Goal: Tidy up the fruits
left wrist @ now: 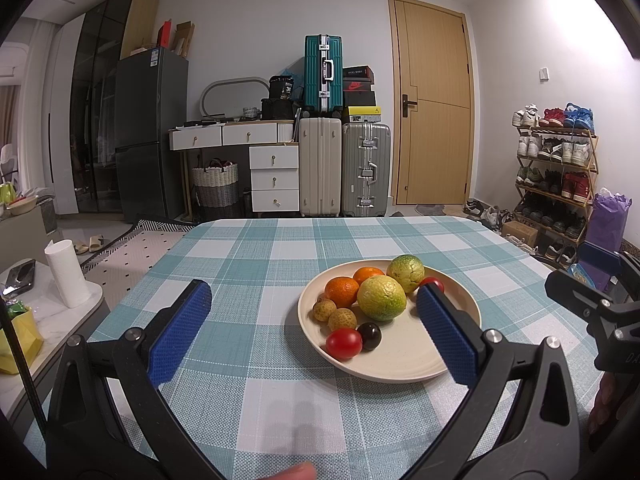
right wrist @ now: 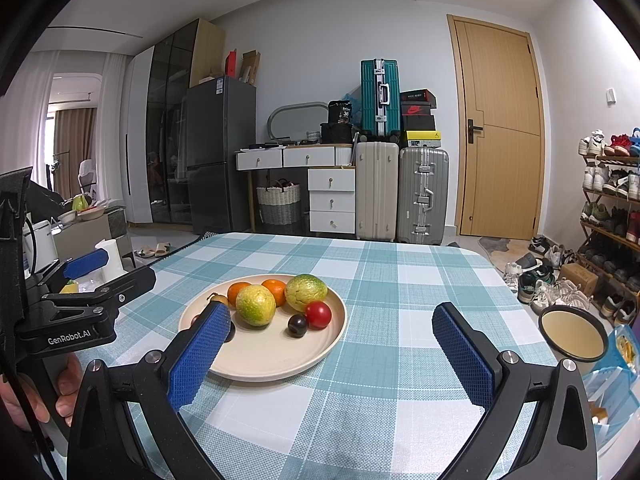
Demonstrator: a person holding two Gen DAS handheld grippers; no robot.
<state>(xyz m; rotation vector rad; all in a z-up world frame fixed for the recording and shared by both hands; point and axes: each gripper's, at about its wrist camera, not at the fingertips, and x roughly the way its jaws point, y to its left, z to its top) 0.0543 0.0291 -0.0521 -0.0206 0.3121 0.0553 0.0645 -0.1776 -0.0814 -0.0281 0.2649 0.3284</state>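
A cream plate [left wrist: 404,364] [right wrist: 280,360] sits on the checked tablecloth. It holds two green-yellow citrus fruits [left wrist: 381,298] [right wrist: 256,305], two oranges [left wrist: 341,291] [right wrist: 239,291], two small brown fruits [left wrist: 342,319], red tomatoes [left wrist: 343,343] [right wrist: 318,314] and a dark round fruit [left wrist: 369,335] [right wrist: 298,325]. My left gripper [left wrist: 312,312] is open and empty above the table, its right finger over the plate. My right gripper [right wrist: 332,334] is open and empty, its left finger over the plate's near left rim.
A cream bowl [right wrist: 572,338] stands at the table's right edge beside blue packets [right wrist: 616,364]. A paper towel roll [left wrist: 67,274] stands on a side table to the left. Suitcases, drawers, a fridge and a shoe rack line the far walls.
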